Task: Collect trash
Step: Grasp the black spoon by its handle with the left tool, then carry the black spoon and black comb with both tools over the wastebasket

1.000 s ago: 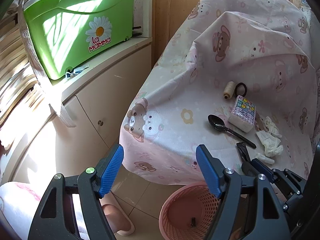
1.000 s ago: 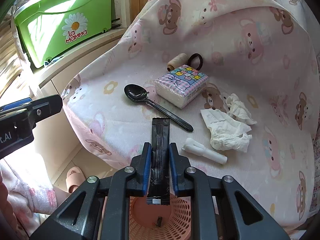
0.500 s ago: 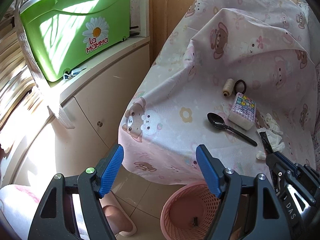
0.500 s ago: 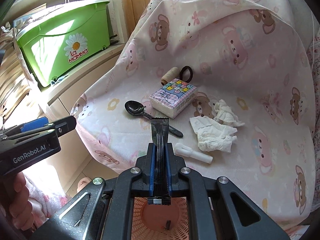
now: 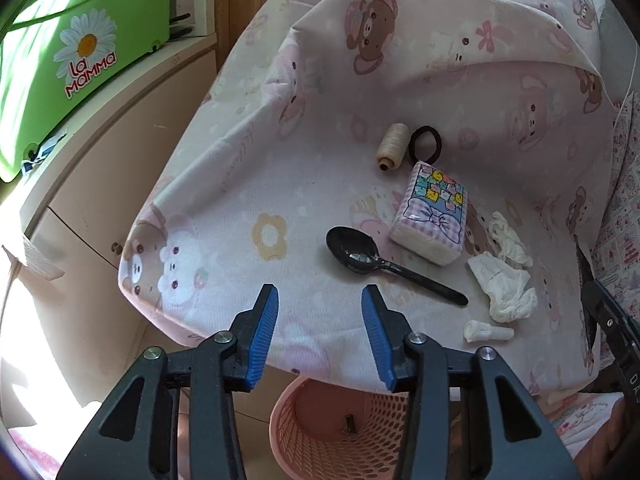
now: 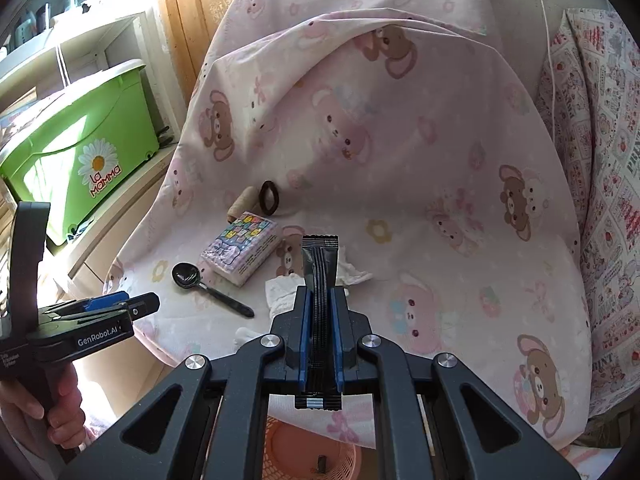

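My right gripper (image 6: 320,312) is shut on a black sachet wrapper (image 6: 320,264), held upright above the pink mesh basket (image 6: 308,456). My left gripper (image 5: 320,316) is open and empty, over the front edge of the pink bear-print cloth (image 5: 240,184), with the basket (image 5: 320,432) below it. On the cloth lie crumpled white tissues (image 5: 504,284), a small white tube (image 5: 486,331) and a black plastic spoon (image 5: 380,262). The left gripper also shows in the right wrist view (image 6: 132,306).
A tissue pack (image 5: 434,216), a thread spool (image 5: 393,146) and a black hair tie (image 5: 426,144) lie further back on the cloth. A green La Mamma box (image 5: 68,48) stands on a cream cabinet (image 5: 104,152) at the left. A patterned cushion (image 6: 600,200) is at the right.
My right gripper has risen and drawn back with the wrapper, now higher over the basket. My left gripper has moved forward and up toward the cloth edge.
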